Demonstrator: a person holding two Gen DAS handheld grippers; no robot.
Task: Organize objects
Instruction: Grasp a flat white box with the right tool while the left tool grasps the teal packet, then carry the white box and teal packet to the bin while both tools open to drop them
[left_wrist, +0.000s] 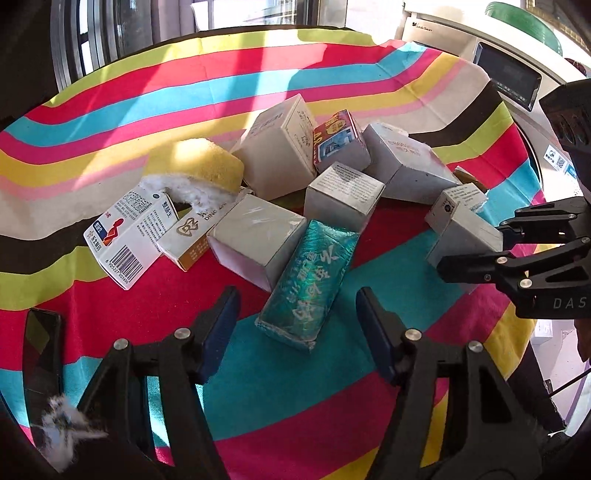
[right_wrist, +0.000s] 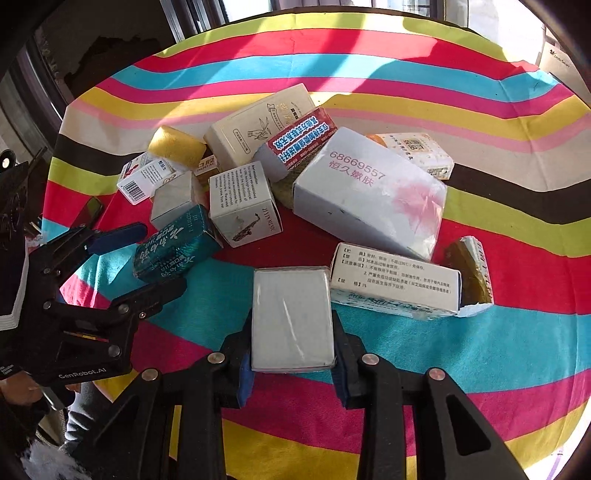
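A pile of small cartons lies on a round table with a striped cloth (left_wrist: 303, 74). My left gripper (left_wrist: 297, 314) is open, its fingers on either side of the near end of a teal foil box (left_wrist: 310, 280), not touching it. The teal box also shows in the right wrist view (right_wrist: 173, 243), with the left gripper (right_wrist: 155, 254) around it. My right gripper (right_wrist: 291, 328) is shut on a plain grey-white box (right_wrist: 291, 317). In the left wrist view the right gripper (left_wrist: 476, 251) holds that box (left_wrist: 461, 232) at the pile's right edge.
The pile holds a yellow sponge (left_wrist: 199, 166), a barcode carton (left_wrist: 125, 236), a saxophone box (right_wrist: 243, 203), a large white box with pink print (right_wrist: 369, 192), a red-blue carton (right_wrist: 303, 140). A dark phone (left_wrist: 40, 354) lies near left. A white appliance (left_wrist: 498, 62) stands behind right.
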